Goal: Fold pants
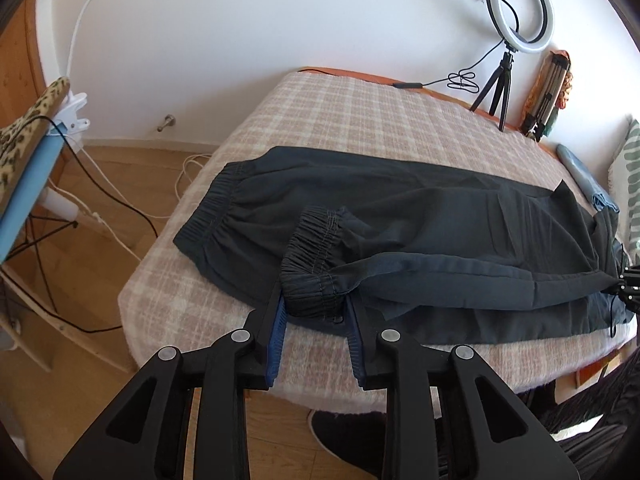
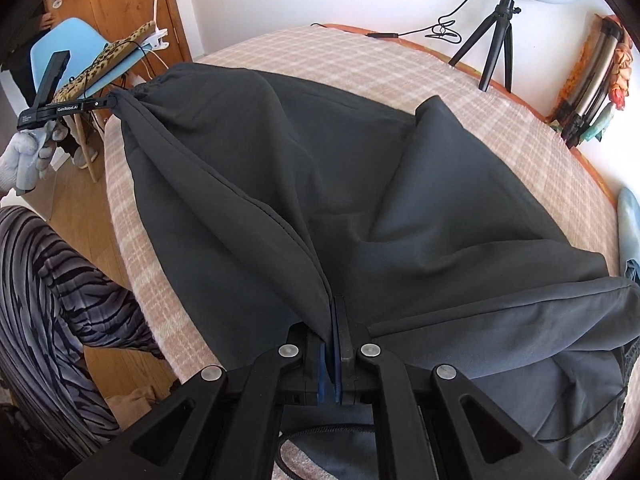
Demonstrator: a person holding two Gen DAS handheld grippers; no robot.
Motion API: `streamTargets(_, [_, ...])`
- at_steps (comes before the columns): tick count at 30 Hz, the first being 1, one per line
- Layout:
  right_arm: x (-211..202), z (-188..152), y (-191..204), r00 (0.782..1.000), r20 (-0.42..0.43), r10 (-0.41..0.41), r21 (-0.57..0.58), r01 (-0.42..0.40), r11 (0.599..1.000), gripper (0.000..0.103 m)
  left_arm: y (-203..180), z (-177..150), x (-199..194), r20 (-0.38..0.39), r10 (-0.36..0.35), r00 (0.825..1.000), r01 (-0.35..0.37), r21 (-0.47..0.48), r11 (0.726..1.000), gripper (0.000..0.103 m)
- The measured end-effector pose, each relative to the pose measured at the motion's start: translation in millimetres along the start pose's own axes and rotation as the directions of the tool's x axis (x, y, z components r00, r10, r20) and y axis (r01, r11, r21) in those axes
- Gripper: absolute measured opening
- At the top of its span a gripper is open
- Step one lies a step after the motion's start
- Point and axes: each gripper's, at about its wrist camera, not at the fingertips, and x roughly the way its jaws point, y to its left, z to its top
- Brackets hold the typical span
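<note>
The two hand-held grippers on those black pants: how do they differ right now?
The left hand-held gripper has its jaws parted around a gathered ankle cuff; the right hand-held gripper is clamped shut on a flat fold of fabric. The left one works at the leg end, the right one nearer the wide upper part. Both hold the same pants above the checked blanket.

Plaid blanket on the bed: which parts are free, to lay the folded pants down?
Free: the plaid blanket between the pants and the wall, and a narrower strip along the near edge beside the left gripper. Crowded: the far corner with the ring light tripod, and the side with the blue bundle.
</note>
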Motion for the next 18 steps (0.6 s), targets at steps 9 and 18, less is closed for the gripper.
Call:
streamTargets(9, [-41,16,9,0.995,-0.004,0.097,-0.073,-0.097,0.993,0.036,14,-30,-13,-0.071,0.020,0.997,-0.021,-0.011,1.000,0.026])
streamTargets(18, [-50,119,59,0.975,0.101,0.197,-0.247,-0.167,0.954,0.038,28,-19,-4,-0.061,-0.099,0.993,0.087,-0.181,0.980,0.039])
